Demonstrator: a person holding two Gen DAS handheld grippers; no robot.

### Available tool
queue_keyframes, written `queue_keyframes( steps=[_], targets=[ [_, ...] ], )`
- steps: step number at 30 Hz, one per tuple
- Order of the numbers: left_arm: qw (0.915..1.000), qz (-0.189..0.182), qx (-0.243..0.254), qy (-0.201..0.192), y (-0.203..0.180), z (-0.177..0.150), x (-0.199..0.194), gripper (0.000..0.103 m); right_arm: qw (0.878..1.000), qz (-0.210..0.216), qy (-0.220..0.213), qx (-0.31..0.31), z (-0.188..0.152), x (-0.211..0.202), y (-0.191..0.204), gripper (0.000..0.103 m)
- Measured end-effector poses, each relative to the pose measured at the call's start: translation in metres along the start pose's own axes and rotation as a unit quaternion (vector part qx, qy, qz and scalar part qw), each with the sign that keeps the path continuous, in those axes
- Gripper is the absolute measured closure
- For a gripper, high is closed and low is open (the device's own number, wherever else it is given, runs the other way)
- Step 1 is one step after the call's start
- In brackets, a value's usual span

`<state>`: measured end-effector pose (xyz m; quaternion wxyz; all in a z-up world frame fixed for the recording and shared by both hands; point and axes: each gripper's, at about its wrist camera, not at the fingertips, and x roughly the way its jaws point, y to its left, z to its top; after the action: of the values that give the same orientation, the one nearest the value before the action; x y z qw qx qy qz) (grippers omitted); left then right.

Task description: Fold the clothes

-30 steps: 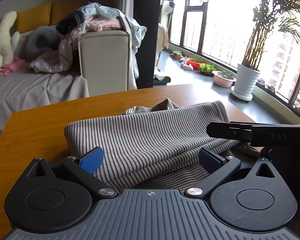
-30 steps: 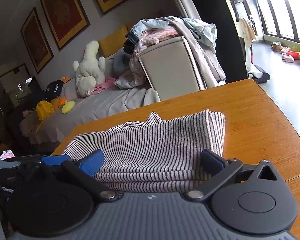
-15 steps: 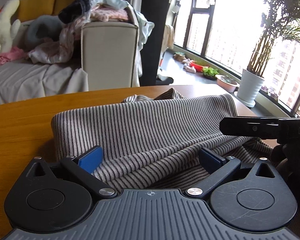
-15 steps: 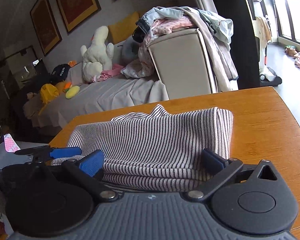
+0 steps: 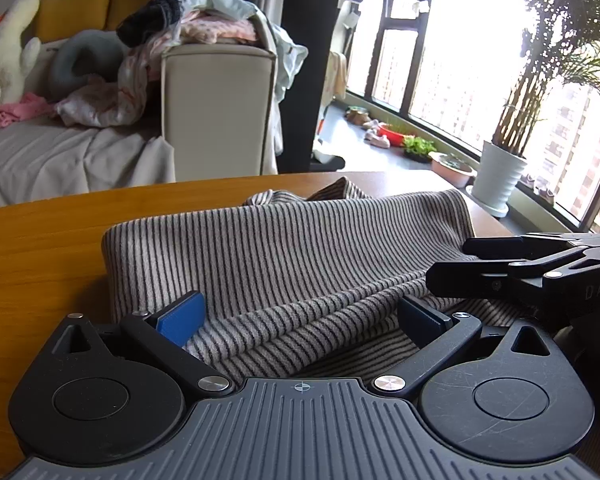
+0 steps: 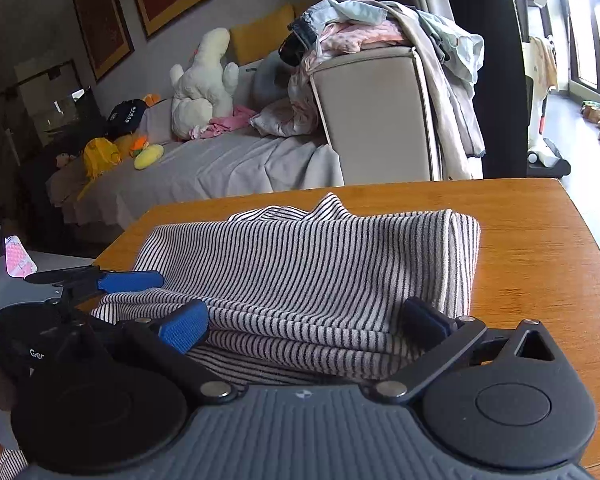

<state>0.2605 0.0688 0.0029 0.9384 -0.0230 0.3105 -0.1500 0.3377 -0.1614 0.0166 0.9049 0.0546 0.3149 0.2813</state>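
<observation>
A grey-and-black striped garment (image 5: 292, 248) lies folded in layers on the wooden table (image 5: 40, 248). My left gripper (image 5: 300, 316) is open at its near edge, blue pads spread wide, with a ridge of cloth lying between them. In the right wrist view the same garment (image 6: 308, 252) shows a thick folded edge on the right. My right gripper (image 6: 304, 320) is also open, straddling the near layers. Each gripper sees the other: the right gripper (image 5: 448, 264) at the garment's right end, the left gripper (image 6: 96, 280) at its left end.
Beyond the table (image 6: 540, 240) stands a sofa (image 6: 220, 168) with a plush toy (image 6: 204, 80) and a heap of clothes on its armrest (image 5: 216, 40). A potted plant (image 5: 500, 176) and floor-to-ceiling windows are at the right.
Both grippers have drifted slightly over the garment's near edge. Their fingers stay spread wide. The garment keeps its folded shape.
</observation>
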Motion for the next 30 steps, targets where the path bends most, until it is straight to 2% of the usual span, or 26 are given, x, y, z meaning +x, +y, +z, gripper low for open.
queue_keyframes(
  steps=[5,8,9,10,11,12,15,17,18,19,20,21,22,25,28,30],
  targets=[
    [1.0,0.0,0.001,0.006,0.0,0.001,0.001,0.0,0.999,-0.015,0.021,-0.024,0.01,-0.001,0.007,0.0],
    [1.0,-0.004,-0.002,0.004,0.001,0.001,0.001,0.0,0.997,-0.041,0.0,-0.063,0.032,-0.006,0.02,0.004],
    [1.0,-0.005,-0.003,0.004,0.001,0.001,0.001,0.0,0.995,-0.055,-0.007,-0.081,0.043,-0.002,0.024,0.014],
    [1.0,-0.006,-0.004,0.003,0.001,0.001,0.001,0.0,0.993,-0.067,-0.01,-0.096,0.053,0.003,0.028,0.028],
    [1.0,-0.007,-0.005,0.002,0.002,0.0,0.001,0.0,0.992,-0.072,-0.002,-0.1,0.061,0.014,0.029,0.036],
    [1.0,-0.008,-0.006,0.001,0.002,0.0,0.0,0.0,0.992,-0.076,0.008,-0.102,0.069,0.026,0.029,0.048],
    [0.9998,-0.016,-0.014,-0.006,0.006,-0.001,-0.003,0.0,0.991,-0.094,0.043,-0.084,0.085,0.078,0.021,0.05],
    [0.9993,-0.026,-0.024,-0.014,0.01,-0.001,-0.007,0.0,0.99,-0.107,0.061,-0.073,0.086,0.102,0.014,0.055],
    [0.9989,-0.031,-0.029,-0.018,0.012,-0.001,-0.01,0.0,0.989,-0.109,0.072,-0.067,0.085,0.113,0.01,0.069],
    [0.9985,-0.037,-0.036,-0.017,0.015,-0.001,-0.014,0.0,0.99,-0.104,0.079,-0.061,0.083,0.118,0.007,0.076],
    [0.9981,-0.043,-0.041,-0.016,0.019,-0.001,-0.021,0.0,0.991,-0.095,0.074,-0.061,0.081,0.116,0.006,0.079],
    [0.9978,-0.047,-0.044,-0.017,0.022,0.0,-0.03,0.0,0.992,-0.091,0.072,-0.058,0.08,0.111,0.007,0.091],
    [0.9977,-0.046,-0.046,-0.021,0.025,0.001,-0.04,0.0,0.992,-0.086,0.071,-0.056,0.079,0.106,0.007,0.094],
    [0.9969,-0.015,-0.064,-0.043,0.037,0.007,-0.067,0.0,0.996,-0.058,0.04,-0.047,0.082,0.068,0.014,0.096],
    [0.9931,0.009,-0.096,-0.066,0.053,0.013,-0.092,0.0,0.999,-0.021,-0.009,-0.046,0.081,0.003,0.027,0.096],
    [0.9908,0.021,-0.108,-0.078,0.061,0.016,-0.108,0.0,0.998,-0.005,-0.021,-0.052,0.07,-0.037,0.037,0.096]
  ],
)
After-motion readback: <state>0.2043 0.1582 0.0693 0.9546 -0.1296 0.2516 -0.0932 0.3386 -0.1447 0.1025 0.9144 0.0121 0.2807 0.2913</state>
